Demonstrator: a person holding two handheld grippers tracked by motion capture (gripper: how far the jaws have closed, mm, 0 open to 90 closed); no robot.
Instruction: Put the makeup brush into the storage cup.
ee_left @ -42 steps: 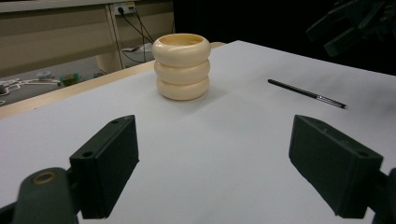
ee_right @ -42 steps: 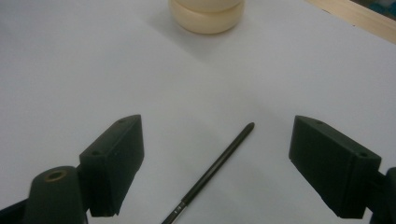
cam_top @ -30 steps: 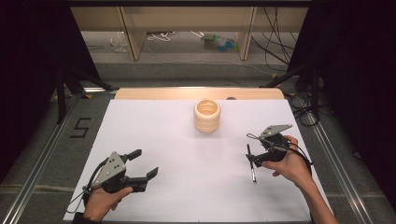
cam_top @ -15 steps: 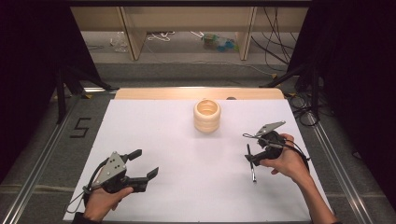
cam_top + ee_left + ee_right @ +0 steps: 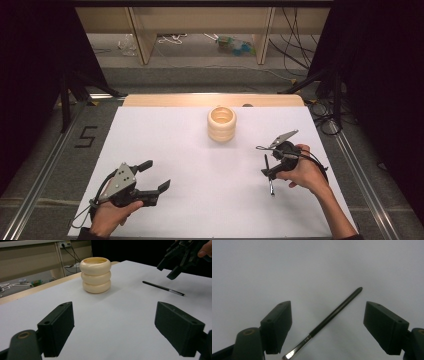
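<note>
high view first: the white table [image 5: 200,200] carries a cream ribbed pot [image 5: 221,123] standing upright near the far edge, about midway along it. over by the right edge the right gripper [image 5: 268,171] hangs tilted down over a slim black pen [image 5: 269,175], which lies flat on the white surface, running roughly from the far side toward the near side. its jaws have just been closing a little, yet they stand wide, and the pen lies on the table under them, not pinched. near the near left corner the left gripper [image 5: 156,176] sits low in the person's hand, jaws spread, nothing in them, well apart from pot and pen.

left gripper view now: the two black jaws rise wide apart with bare table [image 5: 120,322] between them. the pot [image 5: 96,275] stands ahead, three stacked rings, open at the top. to its right lies the pen [image 5: 163,288], and the right gripper [image 5: 175,266] hovers just above its far end.

right gripper view: looking down on the table [image 5: 287,272], the jaws stand far apart either side of the pen [image 5: 337,312]. it runs on a slant between them, silver tip nearest the camera beside the left jaw. neither pad touches it.
</note>
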